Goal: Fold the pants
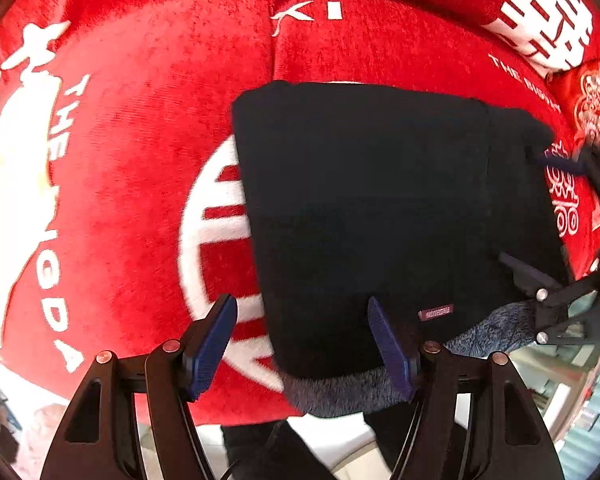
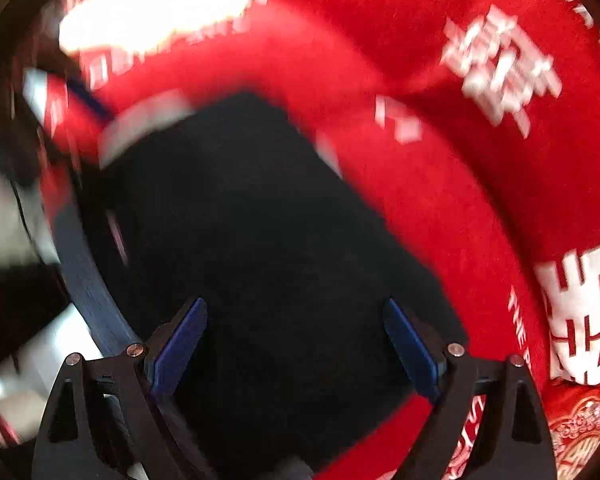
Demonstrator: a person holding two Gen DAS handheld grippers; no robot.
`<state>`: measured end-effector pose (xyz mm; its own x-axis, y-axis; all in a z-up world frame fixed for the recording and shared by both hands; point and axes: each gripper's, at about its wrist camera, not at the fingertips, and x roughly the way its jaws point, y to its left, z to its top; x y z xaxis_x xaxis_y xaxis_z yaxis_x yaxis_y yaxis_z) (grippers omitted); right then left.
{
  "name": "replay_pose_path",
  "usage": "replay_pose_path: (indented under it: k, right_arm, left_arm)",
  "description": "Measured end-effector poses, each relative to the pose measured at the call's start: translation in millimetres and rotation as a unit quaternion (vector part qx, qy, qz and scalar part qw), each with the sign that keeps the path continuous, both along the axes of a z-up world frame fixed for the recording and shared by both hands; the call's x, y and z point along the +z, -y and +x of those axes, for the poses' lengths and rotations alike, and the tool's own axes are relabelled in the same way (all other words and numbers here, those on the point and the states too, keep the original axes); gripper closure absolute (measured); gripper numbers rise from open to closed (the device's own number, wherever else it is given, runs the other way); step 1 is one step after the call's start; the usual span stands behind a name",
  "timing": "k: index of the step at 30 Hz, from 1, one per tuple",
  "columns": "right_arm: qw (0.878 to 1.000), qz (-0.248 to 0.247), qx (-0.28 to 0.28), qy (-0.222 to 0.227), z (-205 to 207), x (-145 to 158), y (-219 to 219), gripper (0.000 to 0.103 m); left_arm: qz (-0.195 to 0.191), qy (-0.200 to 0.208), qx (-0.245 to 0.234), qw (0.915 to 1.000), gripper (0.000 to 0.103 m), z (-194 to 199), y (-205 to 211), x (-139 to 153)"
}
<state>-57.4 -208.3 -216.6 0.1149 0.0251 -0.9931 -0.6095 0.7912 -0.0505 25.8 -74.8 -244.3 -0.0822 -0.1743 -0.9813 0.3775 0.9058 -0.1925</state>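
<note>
The pants (image 1: 380,208) lie folded into a compact black rectangle on a red blanket (image 1: 140,140) printed with white characters and lettering. All positions below are given relative to the pants.

Left wrist view:
- The pants' edges are straight on the far and left sides. A fuzzy grey-blue lining (image 1: 340,394) shows along the near edge, and a small dark-red label (image 1: 436,313) sits on the fabric close to that edge.
- The left gripper (image 1: 302,340) hangs over the near-left corner of the pants. Its fingers (image 1: 212,344) are spread apart; one is over the blanket just left of the pants, the other is over the black fabric. Nothing is pinched between them.
- The right gripper (image 1: 540,216) is at the right edge of the pants, its fingers spread wide, one by the far-right corner and one by the near-right part. Whether either finger touches the fabric cannot be told.
- A white circular emblem (image 1: 212,248) on the blanket is partly covered by the left side of the pants.

Right wrist view (blurred):
- The right gripper (image 2: 296,344) points down over the pants (image 2: 260,240), fingers (image 2: 180,344) spread wide, nothing gripped.
- The blanket (image 2: 460,160) surrounds the pants on the far and right sides.
</note>
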Motion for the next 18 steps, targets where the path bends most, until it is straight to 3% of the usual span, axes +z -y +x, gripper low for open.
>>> replay_pose_path:
  k: [2,4,8,11,12,15,18]
  right_arm:
    - [0.995,0.048,-0.084,-0.037,3,-2,40,0.002]
    - [0.989,0.038,-0.132,-0.058,3,7,65,0.002]
    - [0.996,0.065,-0.058,0.012,-19,54,47,0.002]
    - [0.996,0.071,0.042,0.023,-48,59,6,0.002]
    - [0.994,0.065,0.087,0.023,-62,53,-9,0.002]
    - [0.988,0.036,0.152,0.012,-84,23,-23,0.002]
    - [0.99,-0.032,0.134,-0.02,-88,-19,-2,0.0]
  left_arm:
    - [-0.013,-0.005,0.002,0.9999,0.034,2,2,-4]
    - [-0.018,0.004,-0.001,0.9998,0.034,5,3,-4]
    - [-0.034,0.0,-0.001,0.9994,0.034,5,-4,-4]
    - [-0.039,-0.003,0.008,0.9992,0.027,5,-11,-7]
    - [-0.035,0.0,0.009,0.9993,0.024,6,-13,-8]
    - [-0.036,0.006,0.004,0.9993,0.022,5,-11,-9]
    - [-0.042,0.005,0.0,0.9991,0.022,4,-9,-8]
